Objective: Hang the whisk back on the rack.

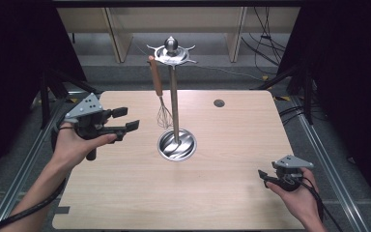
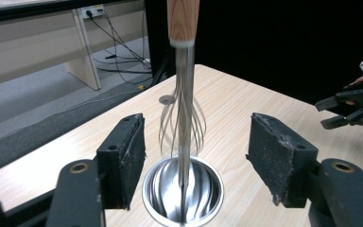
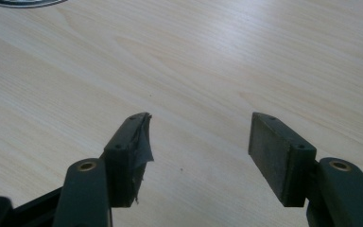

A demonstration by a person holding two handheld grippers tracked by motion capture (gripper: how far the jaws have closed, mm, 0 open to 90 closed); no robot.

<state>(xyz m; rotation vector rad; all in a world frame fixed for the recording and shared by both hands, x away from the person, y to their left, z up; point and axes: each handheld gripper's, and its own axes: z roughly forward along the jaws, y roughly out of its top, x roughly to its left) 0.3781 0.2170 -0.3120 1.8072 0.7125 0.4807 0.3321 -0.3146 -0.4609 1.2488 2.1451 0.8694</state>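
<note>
At the left of the high view, the left gripper (image 1: 127,119) is held above the table (image 1: 125,193) with its jaws spread wide and nothing between them, aimed toward the whisk (image 1: 160,99). In the left gripper view the whisk's wire head (image 2: 182,123) sits in line with the gap but farther off, untouched by either pad. The whisk hangs by its wooden handle from the top ring of a metal stand (image 1: 174,87), its wires just beside the pole, above the stand's round steel base (image 1: 177,145) at the table's middle. At the right, near the table's edge, the right gripper (image 1: 265,178) hangs low over bare wood, its jaws wide apart and empty.
</note>
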